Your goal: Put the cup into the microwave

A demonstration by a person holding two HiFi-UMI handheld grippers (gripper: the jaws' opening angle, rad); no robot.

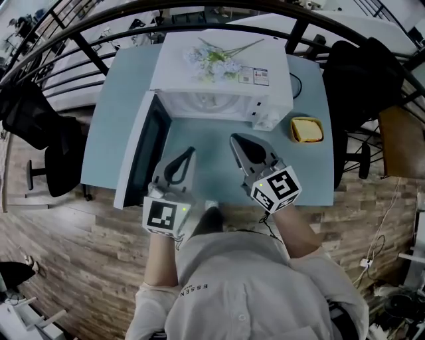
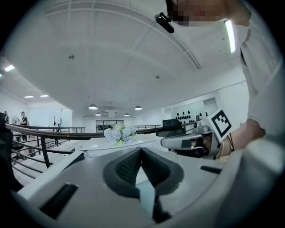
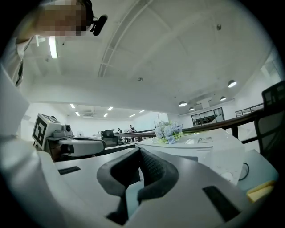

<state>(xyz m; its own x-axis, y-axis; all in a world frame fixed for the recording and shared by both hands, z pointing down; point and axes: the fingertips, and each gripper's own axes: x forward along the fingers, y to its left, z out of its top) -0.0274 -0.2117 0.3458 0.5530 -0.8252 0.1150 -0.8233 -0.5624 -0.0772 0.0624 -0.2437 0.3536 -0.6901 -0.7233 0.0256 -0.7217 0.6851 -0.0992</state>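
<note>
The white microwave (image 1: 219, 80) stands at the back of the pale blue table (image 1: 305, 166), its door (image 1: 136, 156) swung wide open to the left. I see no cup in any view, and the oven's inside (image 1: 202, 106) shows only white. My left gripper (image 1: 190, 151) and right gripper (image 1: 234, 138) hover side by side above the table's front half, both pointing at the oven. Each is shut with nothing between its pads. The right gripper view shows the microwave (image 3: 200, 149) ahead and the left gripper (image 3: 75, 144) beside it.
A bunch of pale flowers (image 1: 212, 61) lies on top of the microwave. A yellow dish (image 1: 306, 129) sits on the table to the oven's right. Black chairs stand at the left (image 1: 33, 116) and right (image 1: 358, 80). A dark railing (image 1: 199, 10) runs behind the table.
</note>
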